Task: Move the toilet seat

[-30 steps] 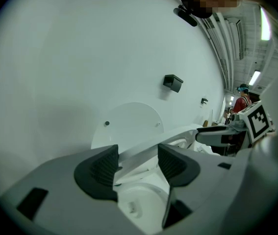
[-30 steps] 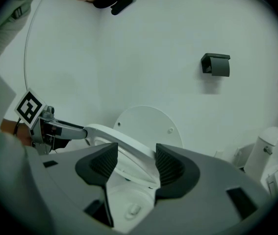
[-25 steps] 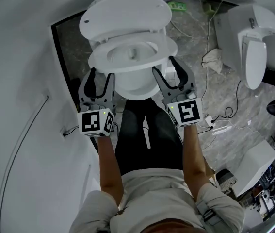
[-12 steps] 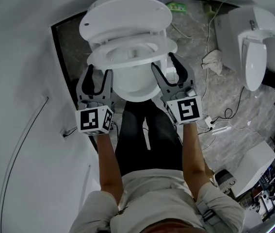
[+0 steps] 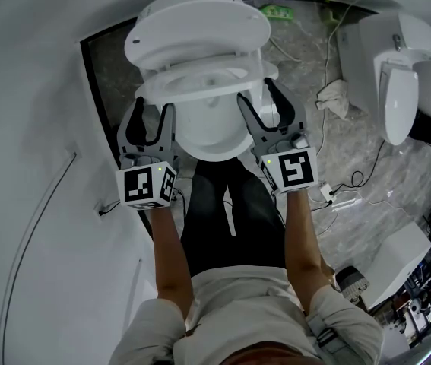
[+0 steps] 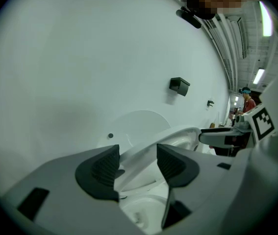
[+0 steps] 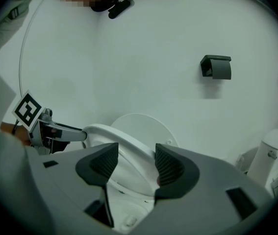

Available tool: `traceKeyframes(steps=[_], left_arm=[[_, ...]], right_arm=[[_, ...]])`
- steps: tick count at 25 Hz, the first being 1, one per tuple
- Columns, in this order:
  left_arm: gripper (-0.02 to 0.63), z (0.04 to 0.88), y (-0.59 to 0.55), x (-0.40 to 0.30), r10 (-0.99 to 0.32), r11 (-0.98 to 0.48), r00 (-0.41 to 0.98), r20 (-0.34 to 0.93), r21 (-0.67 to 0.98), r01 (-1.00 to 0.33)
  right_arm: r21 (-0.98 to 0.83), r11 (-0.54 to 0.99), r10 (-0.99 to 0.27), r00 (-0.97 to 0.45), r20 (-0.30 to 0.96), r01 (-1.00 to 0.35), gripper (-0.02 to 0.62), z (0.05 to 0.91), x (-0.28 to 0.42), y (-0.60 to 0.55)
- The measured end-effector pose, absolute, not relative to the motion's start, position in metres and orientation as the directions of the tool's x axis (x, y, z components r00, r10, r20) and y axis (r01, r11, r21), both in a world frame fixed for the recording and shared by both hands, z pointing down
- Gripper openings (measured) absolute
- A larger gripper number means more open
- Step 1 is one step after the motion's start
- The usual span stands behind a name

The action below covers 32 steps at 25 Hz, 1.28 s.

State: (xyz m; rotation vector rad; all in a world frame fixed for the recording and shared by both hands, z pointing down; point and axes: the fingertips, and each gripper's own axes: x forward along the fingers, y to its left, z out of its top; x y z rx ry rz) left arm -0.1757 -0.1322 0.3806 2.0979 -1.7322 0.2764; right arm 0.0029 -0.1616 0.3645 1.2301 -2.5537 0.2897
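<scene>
A white toilet stands below me with its lid (image 5: 196, 23) raised against the wall. The toilet seat (image 5: 200, 78) hangs tilted above the bowl (image 5: 209, 131), lifted off the rim. My left gripper (image 5: 154, 109) is shut on the seat's left side and my right gripper (image 5: 257, 91) on its right side. In the left gripper view the seat (image 6: 178, 135) runs between the jaws of the left gripper (image 6: 138, 163), with the lid (image 6: 139, 124) behind. The right gripper view shows the seat (image 7: 114, 138) passing between the dark pads of the right gripper (image 7: 136, 163).
A curved white wall (image 5: 33, 128) closes off the left. A second toilet (image 5: 397, 74) stands at the right, with a crumpled cloth (image 5: 335, 93), cables and a power strip (image 5: 344, 200) on the marble floor. A paper holder (image 7: 217, 66) hangs on the wall. My legs (image 5: 230, 196) stand before the bowl.
Both grippers have moved up and forward a little, and the seat has risen with them, tilting nearer to the raised lid.
</scene>
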Motion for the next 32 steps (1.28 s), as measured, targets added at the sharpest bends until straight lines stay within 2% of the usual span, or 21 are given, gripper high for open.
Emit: traceKeyframes(steps=[32], left_arm=[[0.258,0.379,-0.172,-0.187,-0.917,-0.107,0.160,0.365,0.161,-0.981]], right_arm=[[-0.023,0.628,-0.734,-0.601,0.317,-0.778,0.252,0.361,-0.008,-0.201]])
